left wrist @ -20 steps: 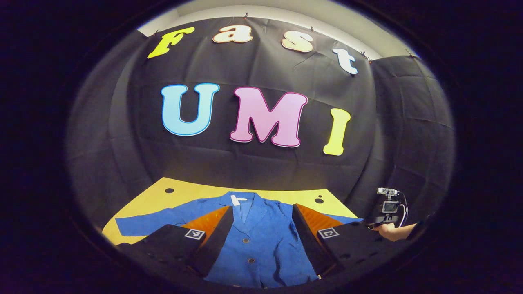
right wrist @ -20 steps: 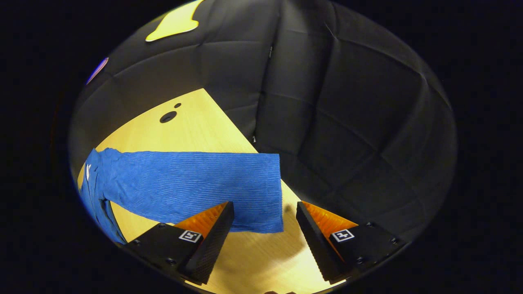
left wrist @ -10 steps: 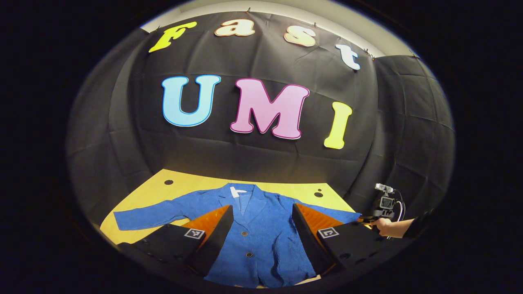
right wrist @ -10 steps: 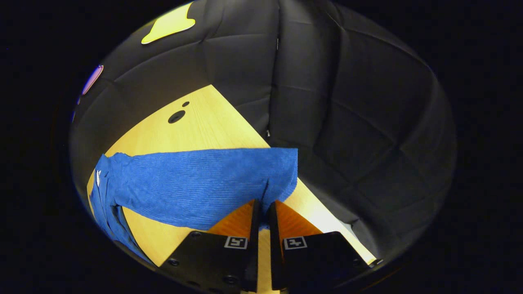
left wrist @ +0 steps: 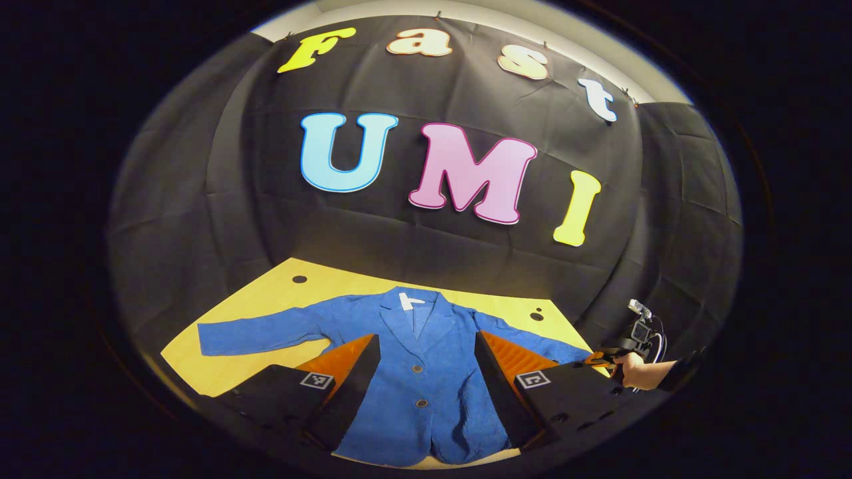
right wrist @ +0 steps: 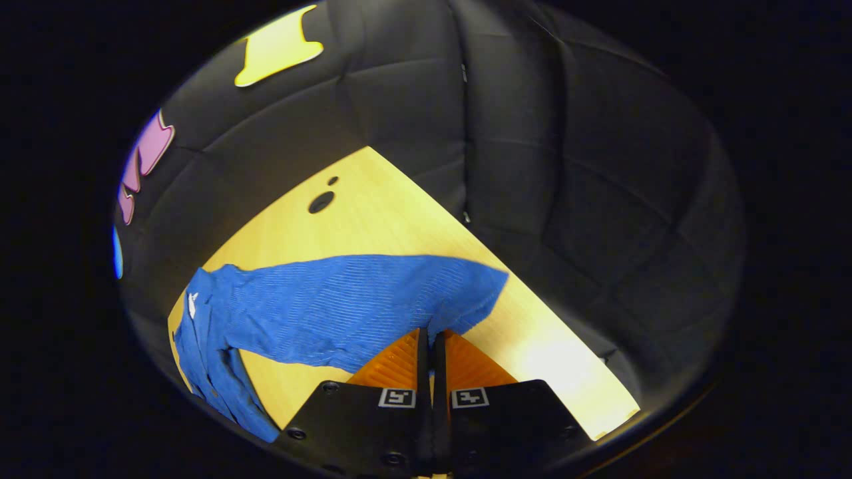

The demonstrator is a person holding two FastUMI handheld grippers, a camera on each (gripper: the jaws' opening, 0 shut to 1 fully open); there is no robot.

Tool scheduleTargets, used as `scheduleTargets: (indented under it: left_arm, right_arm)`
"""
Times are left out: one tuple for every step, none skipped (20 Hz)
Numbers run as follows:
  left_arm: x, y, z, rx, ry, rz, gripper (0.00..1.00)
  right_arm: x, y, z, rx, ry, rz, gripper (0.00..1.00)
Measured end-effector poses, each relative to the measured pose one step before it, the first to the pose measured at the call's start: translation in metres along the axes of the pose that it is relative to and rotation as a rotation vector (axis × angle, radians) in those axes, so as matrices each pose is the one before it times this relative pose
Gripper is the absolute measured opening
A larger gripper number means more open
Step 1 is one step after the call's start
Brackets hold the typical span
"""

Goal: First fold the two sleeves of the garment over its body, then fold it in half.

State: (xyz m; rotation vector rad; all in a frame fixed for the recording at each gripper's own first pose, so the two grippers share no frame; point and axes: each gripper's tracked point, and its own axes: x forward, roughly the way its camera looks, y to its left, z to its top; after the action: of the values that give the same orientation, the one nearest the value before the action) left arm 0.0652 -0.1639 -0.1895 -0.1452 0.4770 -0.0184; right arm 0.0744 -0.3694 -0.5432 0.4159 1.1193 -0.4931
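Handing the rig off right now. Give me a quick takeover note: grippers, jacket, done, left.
Right gripper: shut on the cuff end of one sleeve, lower edge.
Left gripper: open, above the jacket body, holding nothing.
Blue jacket: face up on the wooden table, buttons showing, other sleeve spread out flat.
Done: first sleeve gripped, no fold made.
Left: fold both sleeves over the body, then fold in half.

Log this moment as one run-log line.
stage: first sleeve fold, started | right gripper: shut on sleeve near its cuff | left gripper: open above blue jacket | other sleeve: flat on table
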Motion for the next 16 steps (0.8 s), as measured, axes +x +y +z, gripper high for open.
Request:
scheduleTargets:
  left_arm:
    - [-0.00228, 0.00309, -0.00135, -0.00907, -0.00197, 0.00666, 0.81]
    - [-0.00114, 0.00206, -0.00082, -0.00571, -0.00126, 0.00538, 0.82]
    - [-0.00181, 0.00329, -0.00210, -0.00177, -0.00147, 0.00886, 0.82]
    - [-0.00105, 0.00442, 0.00029, -0.00061, -0.00352, 0.01389, 0.80]
    - [-0.00151, 0.00467, 0.00068, -0.00353, -0.00513, 0.01359, 0.82]
    - [-0.00216, 0.00405, 0.00031, -0.00698, -0.00697, 0.01141, 0.80]
    - [-0.00284, 0.00404, -0.00013, -0.00820, -0.00752, 0.01254, 0.82]
    - [-0.00165, 0.00538, 0.00061, -0.00822, -0.00479, 0.01670, 0.80]
    - [-0.00262, 0.00617, -0.00057, -0.00878, -0.00213, 0.01706, 0.82]
    - [-0.00172, 0.00627, -0.00030, -0.00878, 0.00009, 0.01548, 0.82]
    - [-0.00229, 0.00661, 0.00064, -0.00525, 0.00023, 0.01817, 0.82]
    - [-0.00391, 0.00839, -0.00117, -0.00278, -0.00051, 0.02419, 0.82]
    - [-0.00360, 0.00988, -0.00005, -0.00403, -0.00187, 0.02469, 0.82]
    - [-0.00183, 0.00971, 0.00103, -0.00876, -0.00232, 0.02305, 0.82]
    - [-0.00151, 0.00886, -0.00012, -0.01237, 0.00320, 0.01881, 0.82]
    - [-0.00108, 0.00843, -0.00328, -0.01333, 0.00923, 0.01719, 0.82]
  right_arm:
    - [-0.00500, 0.02114, 0.00648, -0.03109, -0.01967, 0.03527, 0.05]
    - [-0.00672, 0.02239, 0.00644, -0.03924, -0.01640, 0.03503, 0.05]
    - [-0.00419, 0.02582, 0.00635, -0.03899, -0.01496, 0.03851, 0.05]
    - [-0.00112, 0.03095, 0.00620, -0.03716, -0.00752, 0.04554, 0.05]
    - [0.00047, 0.02930, 0.00533, -0.02998, -0.00486, 0.04581, 0.05]
    - [0.00466, 0.03077, 0.00428, -0.02552, -0.00177, 0.04561, 0.05]
    - [0.00517, 0.03123, 0.00414, -0.02271, -0.00159, 0.04598, 0.05]
    - [0.00767, 0.03133, 0.00173, -0.02356, -0.00090, 0.04062, 0.05]
    - [0.00657, 0.03103, 0.00051, -0.02391, 0.00519, 0.04128, 0.05]
    - [0.00433, 0.03458, -0.00058, -0.01749, 0.00814, 0.04334, 0.05]
    - [0.00686, 0.03405, -0.00241, -0.01374, 0.01405, 0.04000, 0.04]
    - [0.00395, 0.03526, -0.00545, -0.01314, 0.01936, 0.03636, 0.05]
    - [0.00632, 0.03375, -0.00532, -0.01147, 0.01693, 0.03809, 0.05]
    - [0.00877, 0.03265, -0.00840, -0.01556, 0.01689, 0.03727, 0.05]
    - [0.00836, 0.03006, -0.00627, -0.02492, 0.01690, 0.02864, 0.05]
    - [0.01338, 0.02755, -0.00803, -0.03139, 0.01837, 0.02933, 0.05]
